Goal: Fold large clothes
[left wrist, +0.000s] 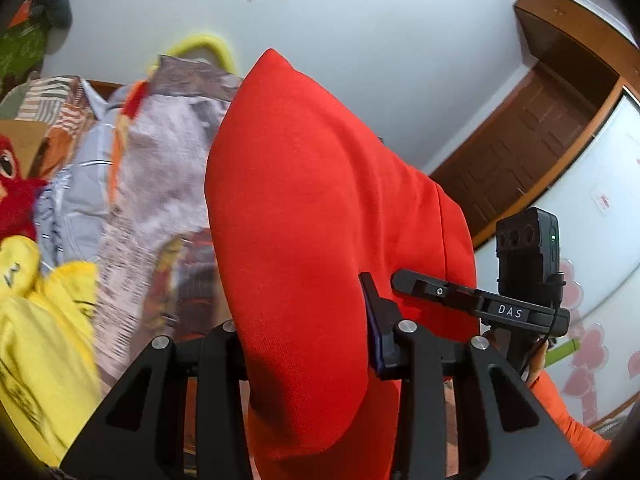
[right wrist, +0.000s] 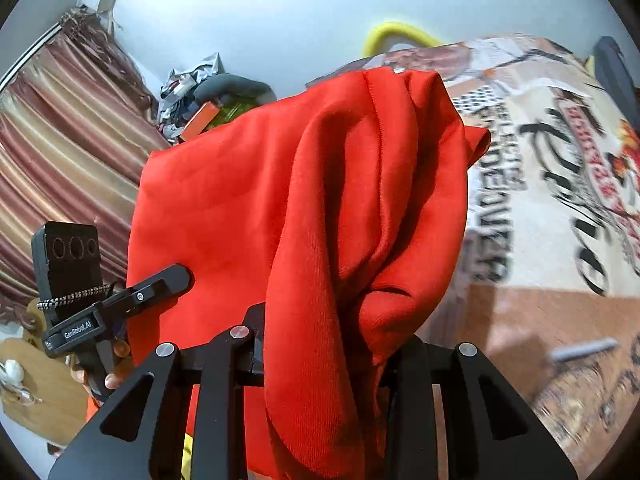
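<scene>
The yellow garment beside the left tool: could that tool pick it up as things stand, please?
Probably not. The left tool is shut on the red garment, whose bulk fills its grip; the yellow garment lies off to its side, unobstructed otherwise.

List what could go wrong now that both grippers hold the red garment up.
1. The right gripper pinches a bunched wad of the red garment; loose layers could slip free.
2. The left gripper grips a thick fold, so the two held edges may not line up.
3. Hanging cloth could drag the yellow garment beside it.
</scene>
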### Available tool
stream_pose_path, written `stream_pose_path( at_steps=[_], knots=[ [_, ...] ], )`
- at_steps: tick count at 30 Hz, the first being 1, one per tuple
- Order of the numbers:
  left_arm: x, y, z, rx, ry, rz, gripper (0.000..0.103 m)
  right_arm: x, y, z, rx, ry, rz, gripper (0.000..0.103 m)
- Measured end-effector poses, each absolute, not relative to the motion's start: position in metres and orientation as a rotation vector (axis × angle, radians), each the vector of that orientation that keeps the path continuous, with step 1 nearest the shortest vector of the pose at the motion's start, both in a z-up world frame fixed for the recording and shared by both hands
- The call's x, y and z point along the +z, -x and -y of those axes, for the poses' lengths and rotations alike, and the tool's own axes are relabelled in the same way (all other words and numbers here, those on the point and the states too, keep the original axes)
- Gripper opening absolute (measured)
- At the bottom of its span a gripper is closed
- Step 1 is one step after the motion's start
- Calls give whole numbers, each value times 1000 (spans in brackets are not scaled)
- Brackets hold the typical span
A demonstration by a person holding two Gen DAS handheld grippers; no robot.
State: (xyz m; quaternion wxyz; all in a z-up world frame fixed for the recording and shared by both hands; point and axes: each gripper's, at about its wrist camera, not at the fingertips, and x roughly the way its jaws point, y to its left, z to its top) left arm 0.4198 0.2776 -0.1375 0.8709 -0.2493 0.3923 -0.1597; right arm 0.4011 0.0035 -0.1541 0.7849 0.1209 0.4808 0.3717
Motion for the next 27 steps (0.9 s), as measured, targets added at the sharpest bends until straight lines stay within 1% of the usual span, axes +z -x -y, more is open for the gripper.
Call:
stream_pose_path(
  at_steps=[5,12,13,15,17,18,19,20,24,25,27],
  knots=[
    [-183,-442,-325,-267,533,-882,38,-190,-424,-53,802,-242,-1071,26],
    [-281,-474,-375,-109,548,-1077,45,-282,-453,-116,728,-165,-1206,27],
    [-299,-476,-380,-75,552,-1122,48,-293,-455,-120,713,-130,-1230,27],
    [-332,-473,-384,2,521,-1196,59,-315,-453,-127,665,-54,-1270,32],
    [-338,-464,-383,47,491,-1171,81,-318,-448,-123,664,-31,-1247,40],
    [-337,-459,-382,61,484,-1157,85,-316,-444,-117,660,-11,-1222,43],
    [-335,-451,-380,63,478,-1147,86,-314,-442,-113,648,11,-1211,49],
    [-332,-444,-376,62,469,-1147,86,-313,-444,-109,633,31,-1203,51],
    [-313,-415,-361,85,374,-1119,86,-300,-435,-84,599,98,-1183,55],
    [-308,-407,-355,91,353,-1112,86,-298,-430,-79,583,127,-1172,57],
    [-299,-386,-344,108,307,-1098,86,-292,-420,-65,551,182,-1152,58]
  ],
)
